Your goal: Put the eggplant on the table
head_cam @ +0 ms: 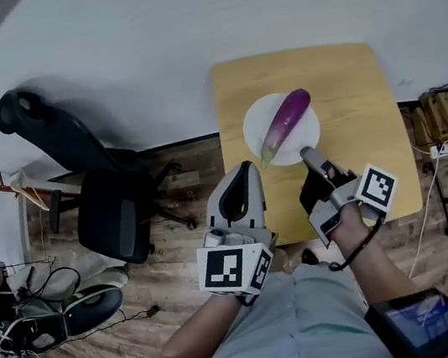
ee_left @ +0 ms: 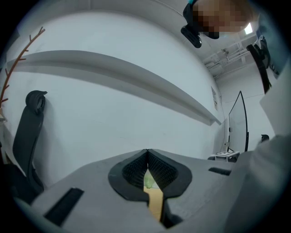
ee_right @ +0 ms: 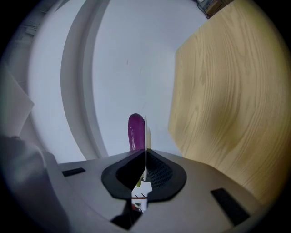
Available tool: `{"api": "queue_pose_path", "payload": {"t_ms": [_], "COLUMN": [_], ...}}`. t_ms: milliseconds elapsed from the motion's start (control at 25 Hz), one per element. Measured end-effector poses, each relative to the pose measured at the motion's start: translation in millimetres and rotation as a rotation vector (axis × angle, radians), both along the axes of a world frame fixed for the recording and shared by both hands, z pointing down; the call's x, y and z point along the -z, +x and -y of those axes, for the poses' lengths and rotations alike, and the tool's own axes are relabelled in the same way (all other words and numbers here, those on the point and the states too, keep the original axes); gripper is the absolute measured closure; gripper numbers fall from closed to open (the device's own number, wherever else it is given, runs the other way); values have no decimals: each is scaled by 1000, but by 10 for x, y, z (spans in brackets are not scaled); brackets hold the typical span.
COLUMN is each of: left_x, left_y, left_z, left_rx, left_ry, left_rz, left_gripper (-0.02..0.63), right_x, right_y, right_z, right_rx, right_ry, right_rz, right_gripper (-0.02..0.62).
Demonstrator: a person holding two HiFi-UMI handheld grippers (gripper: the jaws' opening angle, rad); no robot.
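A purple eggplant [head_cam: 285,124] with a green stem lies on a white plate [head_cam: 261,121]. My right gripper [head_cam: 308,154] is shut on the plate's near rim, turned on its side. It holds the plate level above the light wooden table [head_cam: 349,110]. In the right gripper view the eggplant [ee_right: 135,132] rises past the shut jaws [ee_right: 145,152], with the plate [ee_right: 147,136] seen edge-on and the table [ee_right: 218,91] off to the right. My left gripper [head_cam: 245,167] is shut and holds nothing, left of the plate. Through the slot behind its tips [ee_left: 147,151] show the green stem [ee_left: 148,181] and the table [ee_left: 155,202].
A black office chair [head_cam: 99,195] stands on the wooden floor left of the table, against the white wall. Shoes [head_cam: 68,315] and cables lie at the far left. Boxes and cables [head_cam: 443,116] sit right of the table.
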State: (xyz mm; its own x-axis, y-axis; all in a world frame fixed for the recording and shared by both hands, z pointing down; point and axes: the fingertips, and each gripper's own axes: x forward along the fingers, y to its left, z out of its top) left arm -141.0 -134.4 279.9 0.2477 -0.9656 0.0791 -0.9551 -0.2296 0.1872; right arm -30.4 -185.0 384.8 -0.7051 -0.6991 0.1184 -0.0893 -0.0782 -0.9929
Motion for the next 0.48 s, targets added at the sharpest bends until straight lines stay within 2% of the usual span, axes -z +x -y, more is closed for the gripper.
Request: {"api": "queue_pose_path", "payload": {"t_ms": [480], "left_x": [-189], "left_y": [34], "left_z": [164], "left_rx": [-94], "left_ry": [-6], "left_rz": [4], "left_gripper": [600], "right_x": [-199], "right_y": [15], "right_z": [95], "right_rx": [-66], "right_ry": [5], "right_rz": [-12], "right_gripper": [588]}}
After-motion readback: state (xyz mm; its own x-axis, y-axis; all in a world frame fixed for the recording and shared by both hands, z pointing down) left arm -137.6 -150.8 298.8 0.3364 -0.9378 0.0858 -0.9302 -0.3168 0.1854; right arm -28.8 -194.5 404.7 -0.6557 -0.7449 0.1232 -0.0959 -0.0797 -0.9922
